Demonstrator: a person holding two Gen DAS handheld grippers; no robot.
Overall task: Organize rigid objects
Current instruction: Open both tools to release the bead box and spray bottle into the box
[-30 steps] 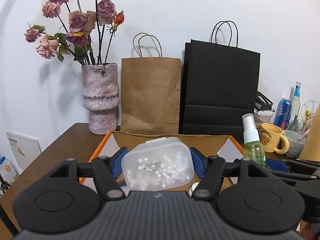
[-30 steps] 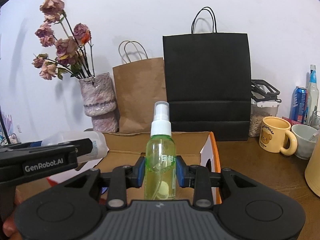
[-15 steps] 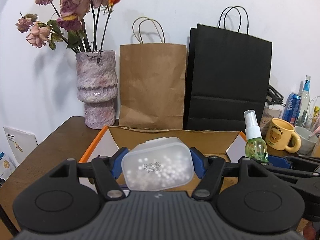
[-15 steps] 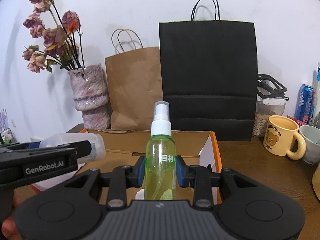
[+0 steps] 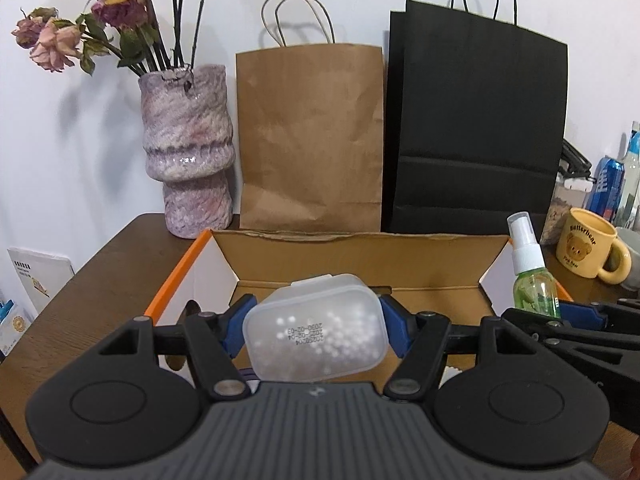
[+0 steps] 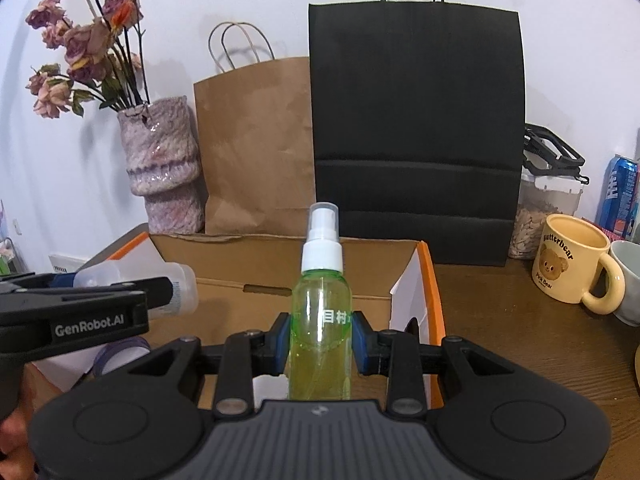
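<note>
My left gripper [image 5: 316,330] is shut on a translucent plastic container [image 5: 316,340] with small white balls inside, held over the open cardboard box [image 5: 360,256]. My right gripper [image 6: 320,340] is shut on a green spray bottle [image 6: 320,320] with a white pump top, held upright over the right part of the same box [image 6: 280,256]. The bottle also shows in the left wrist view [image 5: 534,276], and the container shows in the right wrist view [image 6: 140,280] at the left.
A purple vase [image 5: 186,152] of dried roses, a brown paper bag [image 5: 310,136] and a black paper bag [image 5: 476,128] stand behind the box. A yellow bear mug [image 6: 572,266], a grey cup, a jar and cans stand at the right.
Both grippers have moved forward and lower toward the box, each keeping its hold. The box and the bags now look nearer.
</note>
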